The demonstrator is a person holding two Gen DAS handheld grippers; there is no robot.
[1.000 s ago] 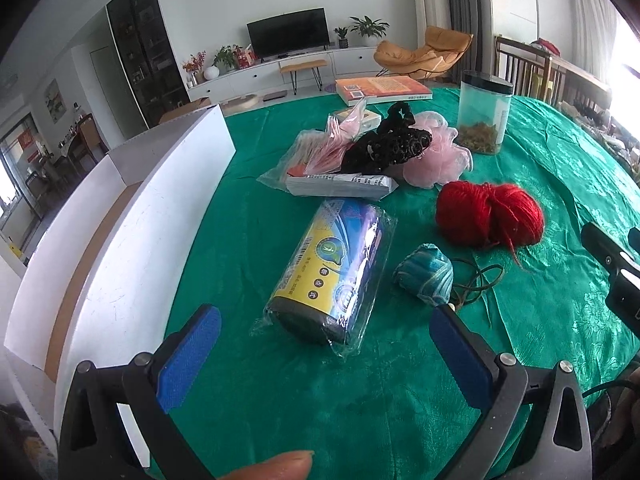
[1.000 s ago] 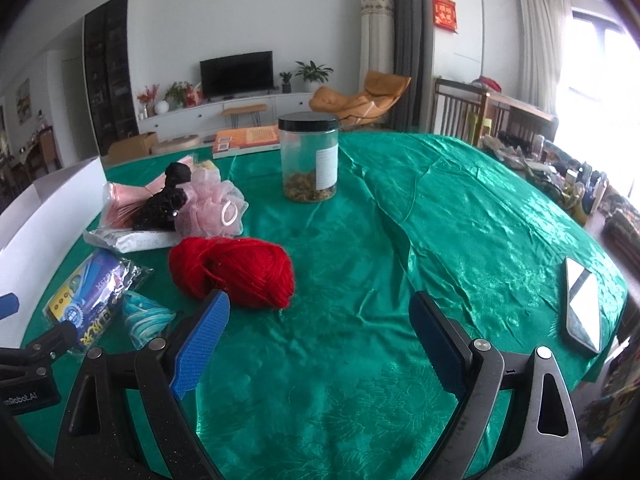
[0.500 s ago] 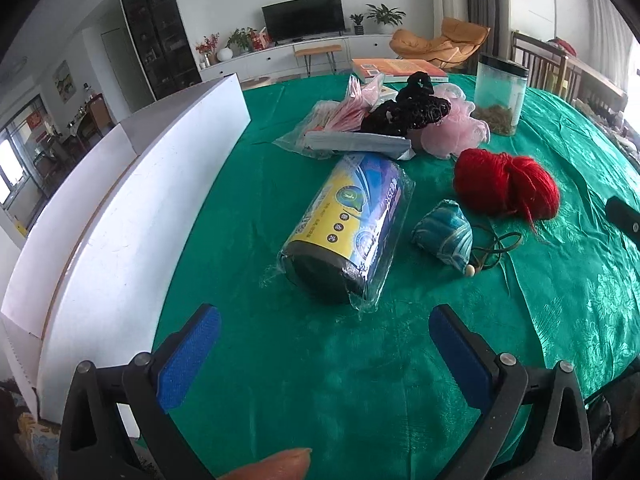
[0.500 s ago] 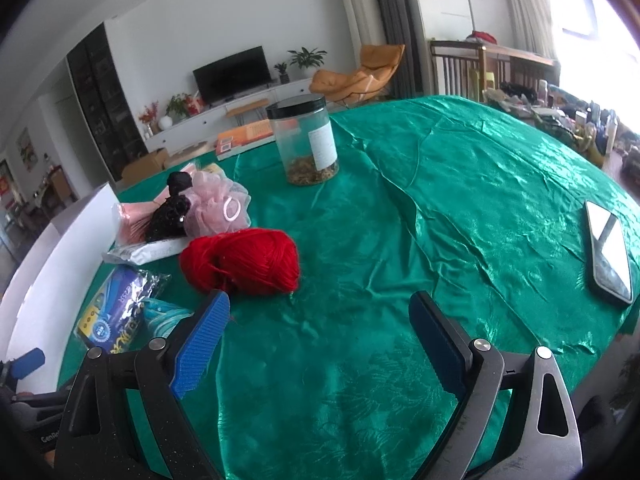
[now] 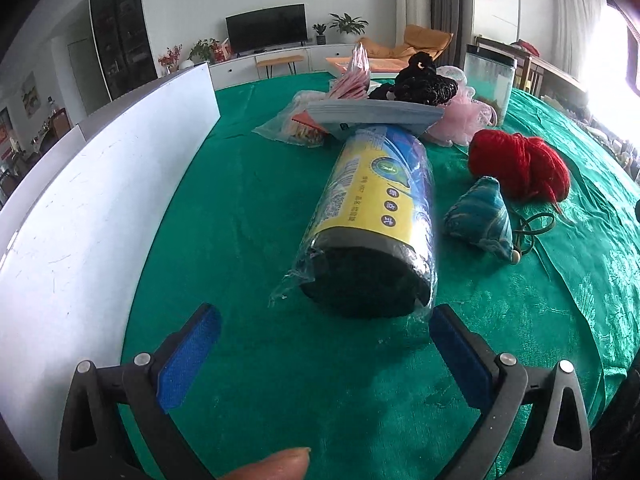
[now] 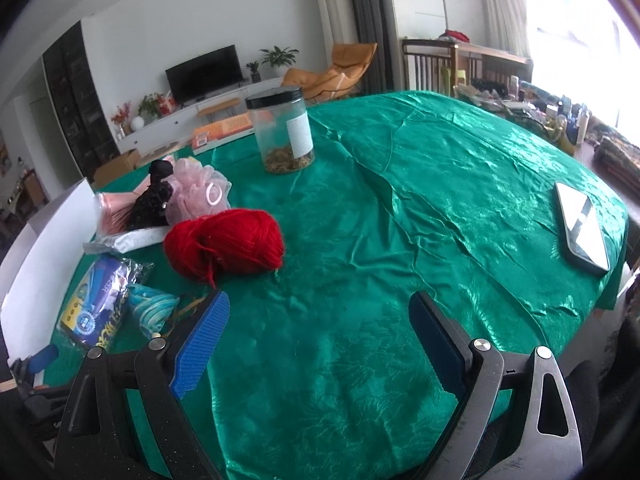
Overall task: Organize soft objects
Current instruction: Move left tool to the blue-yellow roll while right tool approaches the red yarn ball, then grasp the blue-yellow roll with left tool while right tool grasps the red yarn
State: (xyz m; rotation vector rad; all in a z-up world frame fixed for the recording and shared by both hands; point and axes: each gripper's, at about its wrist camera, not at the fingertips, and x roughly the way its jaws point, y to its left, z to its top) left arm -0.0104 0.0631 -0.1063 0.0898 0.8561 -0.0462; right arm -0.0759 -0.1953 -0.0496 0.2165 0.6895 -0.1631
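Left wrist view: left gripper (image 5: 320, 344) jaws spread before the wrapped roll (image 5: 376, 216), white box wall (image 5: 92, 184) alongside.

print on the wrapped roll (image 5: 376, 216) is too blurred to read.

A home living room, seemingly: television (image 6: 205, 72) on a low white cabinet (image 6: 188, 130), orange lounge chair (image 6: 334, 70), potted plants (image 6: 279, 56)

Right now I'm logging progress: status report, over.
Left gripper open, facing wrapped roll. Right gripper open, empty. Red yarn ball, teal pouch untouched beside roll.
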